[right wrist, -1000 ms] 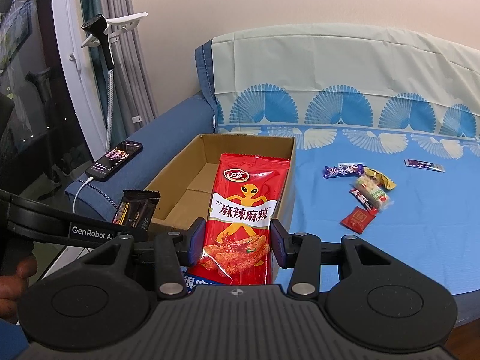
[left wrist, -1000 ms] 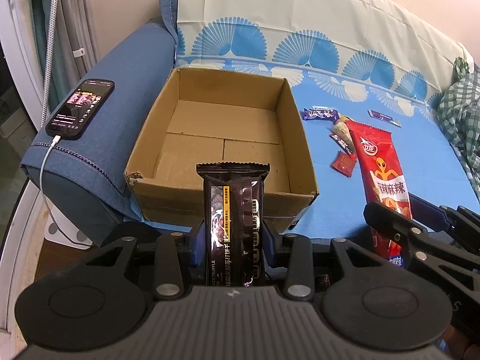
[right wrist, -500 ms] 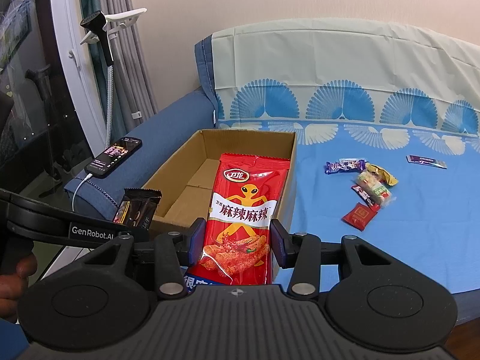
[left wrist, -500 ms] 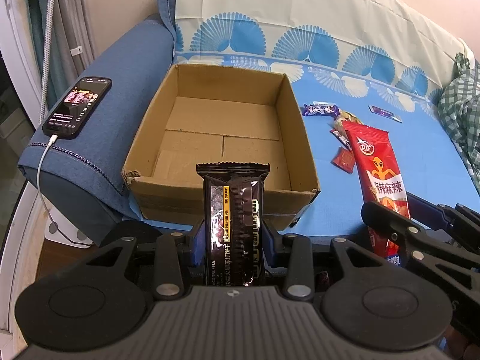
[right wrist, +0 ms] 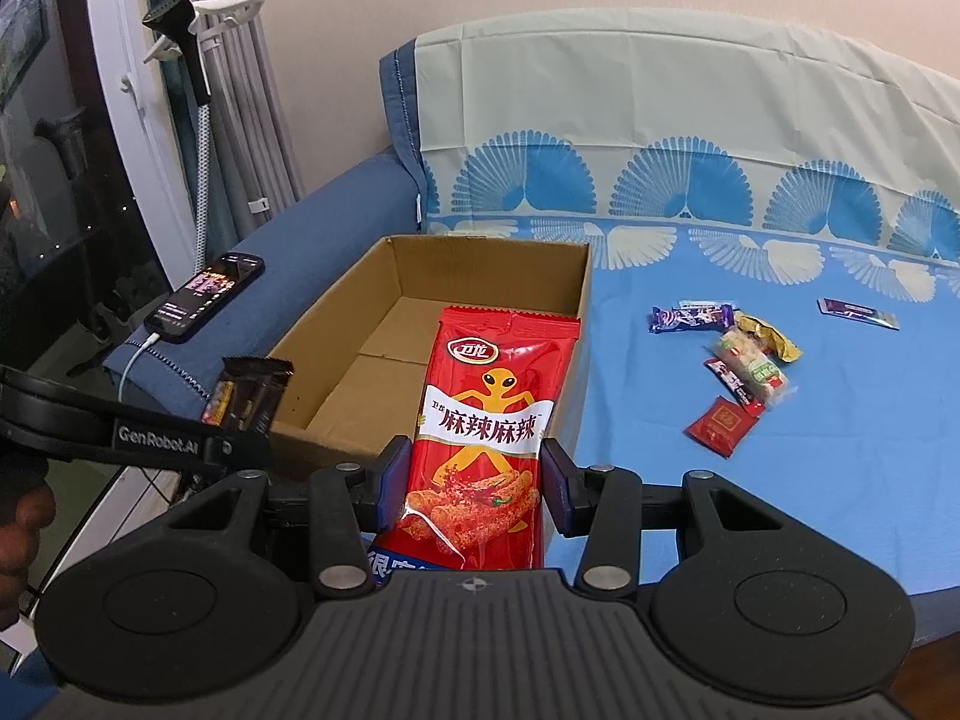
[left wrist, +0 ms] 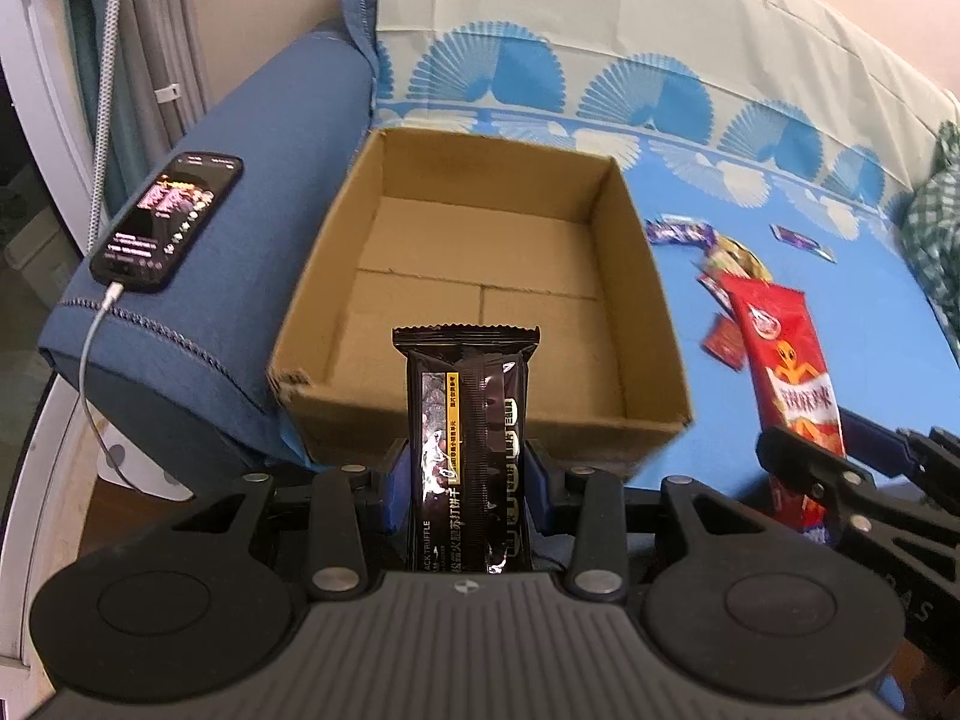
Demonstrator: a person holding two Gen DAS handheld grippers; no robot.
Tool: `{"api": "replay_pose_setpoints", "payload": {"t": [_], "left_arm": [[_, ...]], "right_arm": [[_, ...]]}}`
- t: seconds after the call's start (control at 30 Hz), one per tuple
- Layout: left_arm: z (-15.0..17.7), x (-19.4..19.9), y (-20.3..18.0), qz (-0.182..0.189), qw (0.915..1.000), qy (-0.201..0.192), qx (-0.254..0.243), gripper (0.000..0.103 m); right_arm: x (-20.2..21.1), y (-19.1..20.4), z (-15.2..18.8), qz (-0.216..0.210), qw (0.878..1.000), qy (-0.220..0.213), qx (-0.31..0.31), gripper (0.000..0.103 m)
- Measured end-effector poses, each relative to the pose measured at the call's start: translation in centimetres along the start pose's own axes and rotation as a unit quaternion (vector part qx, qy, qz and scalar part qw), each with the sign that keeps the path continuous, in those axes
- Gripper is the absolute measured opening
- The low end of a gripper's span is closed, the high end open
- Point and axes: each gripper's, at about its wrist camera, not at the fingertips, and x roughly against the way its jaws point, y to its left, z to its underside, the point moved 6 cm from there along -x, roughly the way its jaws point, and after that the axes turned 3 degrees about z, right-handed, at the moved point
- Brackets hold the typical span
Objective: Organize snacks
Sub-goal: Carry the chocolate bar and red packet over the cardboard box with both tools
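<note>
Your left tool clamps dark "BLACK TRUFFLE" biscuit pack upright before open cardboard box. "GenRobot.AI" on its side. Your right tool clamps red 卫龙 "麻辣麻辣" bag. Loose snacks on blue bed.

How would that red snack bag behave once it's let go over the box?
The red snack bag stands upright in the right hand-held gripper, so it is probably fairly stiff and light. Its glossy film looks slippery. Dropped into the cardboard box, it would likely fall flat.
</note>
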Motion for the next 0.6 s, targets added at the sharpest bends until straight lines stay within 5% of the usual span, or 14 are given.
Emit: {"api": "replay_pose_setpoints", "payload": {"t": [0.6], "left_arm": [[-8.7, -9.6, 3.2, 0.001, 0.9997, 0.025, 0.003, 0.043]], "right_arm": [[-12.0, 0.8, -5.5, 0.003, 1.0, 0.02, 0.007, 0.048]]}}
